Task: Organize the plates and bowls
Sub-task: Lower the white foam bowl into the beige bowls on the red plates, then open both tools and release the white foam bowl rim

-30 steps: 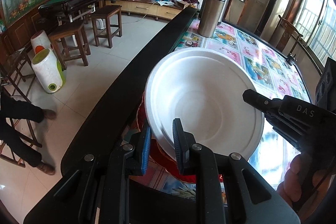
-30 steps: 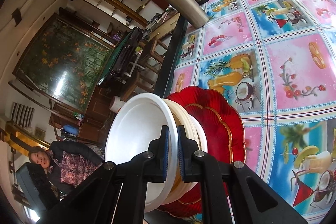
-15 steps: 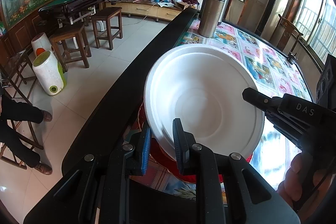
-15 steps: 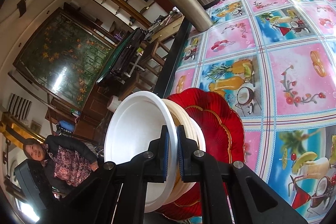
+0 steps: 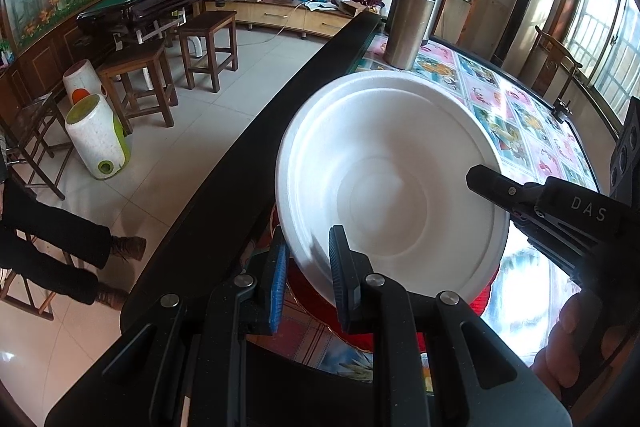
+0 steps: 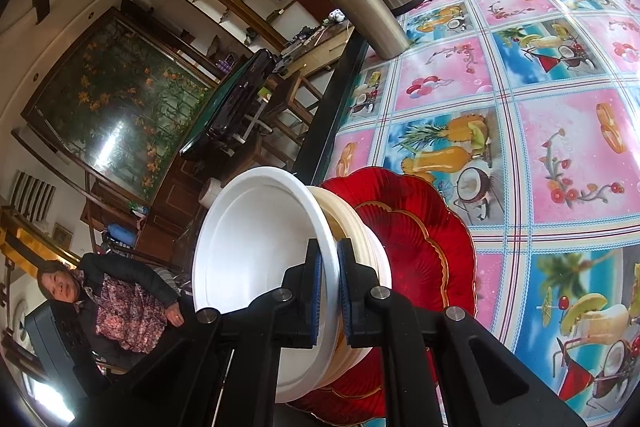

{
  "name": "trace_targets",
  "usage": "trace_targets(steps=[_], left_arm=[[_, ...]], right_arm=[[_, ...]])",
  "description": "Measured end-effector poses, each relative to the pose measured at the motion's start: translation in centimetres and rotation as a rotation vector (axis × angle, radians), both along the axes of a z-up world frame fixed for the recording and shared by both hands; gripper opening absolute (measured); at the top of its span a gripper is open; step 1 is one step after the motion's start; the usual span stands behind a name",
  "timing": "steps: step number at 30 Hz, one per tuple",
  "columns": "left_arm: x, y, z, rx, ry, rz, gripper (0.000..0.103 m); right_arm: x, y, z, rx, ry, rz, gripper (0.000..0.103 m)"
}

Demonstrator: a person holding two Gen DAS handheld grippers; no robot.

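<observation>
Underneath, glossy fruit-print tablecloth (image 6: 520,115) covers the table; stools (image 5: 208,43) stand beyond.

white bowl (image 5: 384,183) matt foam | red plates (image 6: 424,247) glossy, ribbed | flask (image 5: 416,11) brushed steel

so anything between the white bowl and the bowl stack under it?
Nothing visible. The white bowl, rim pinched by the right gripper and left gripper, sits directly above the cream bowls on the red plates.

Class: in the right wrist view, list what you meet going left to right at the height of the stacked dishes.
Seated person → white foam bowl → cream bowls → red plates → fruit-print tablecloth.
</observation>
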State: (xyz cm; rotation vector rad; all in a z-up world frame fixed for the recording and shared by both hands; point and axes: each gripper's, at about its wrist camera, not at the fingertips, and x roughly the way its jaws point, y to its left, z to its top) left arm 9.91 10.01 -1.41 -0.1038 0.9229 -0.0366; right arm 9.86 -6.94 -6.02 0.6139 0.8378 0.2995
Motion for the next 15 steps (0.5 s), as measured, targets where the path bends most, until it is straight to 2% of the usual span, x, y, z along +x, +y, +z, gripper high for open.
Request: trace_targets(steps=[10,15], left_arm=[[-0.10,-0.19,-0.19,0.026,-0.005,0.015,0.019],[-0.20,-0.03,-0.24,0.046,-0.010,0.038,0.028]], right_arm=[[0.04,0.11,0.03,0.002,0.006,-0.001,0.010],[-0.14,-0.02,-0.08,0.005,0.010,-0.001,0.010]])
